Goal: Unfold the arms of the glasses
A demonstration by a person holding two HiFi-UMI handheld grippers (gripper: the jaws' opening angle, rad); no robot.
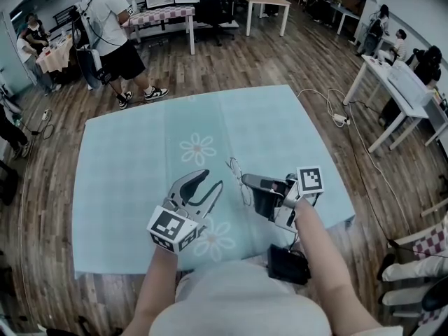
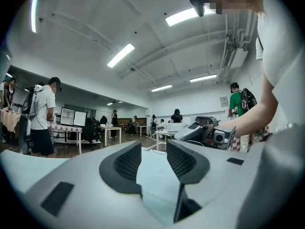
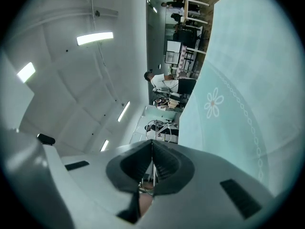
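The glasses [image 1: 237, 171] are thin wire-framed and hang just above the pale teal daisy-print tablecloth [image 1: 140, 159]. My right gripper [image 1: 246, 180] comes in from the right and is shut on a thin wire part of them. In the right gripper view the wire runs between the closed pads [image 3: 164, 163], with the rest of the glasses [image 3: 157, 126] beyond the tips. My left gripper [image 1: 212, 179] stands open just left of the glasses, with nothing between its fingers. In the left gripper view the glasses [image 2: 159, 138] and right gripper [image 2: 202, 132] lie ahead of the open left gripper [image 2: 153, 151].
The cloth-covered table ends at its front edge [image 1: 210, 264] close to my body. Wooden floor surrounds it, with a cable and power strip [image 1: 341, 117] to the right. White tables [image 1: 399, 89] and several people [image 1: 112, 26] stand further off.
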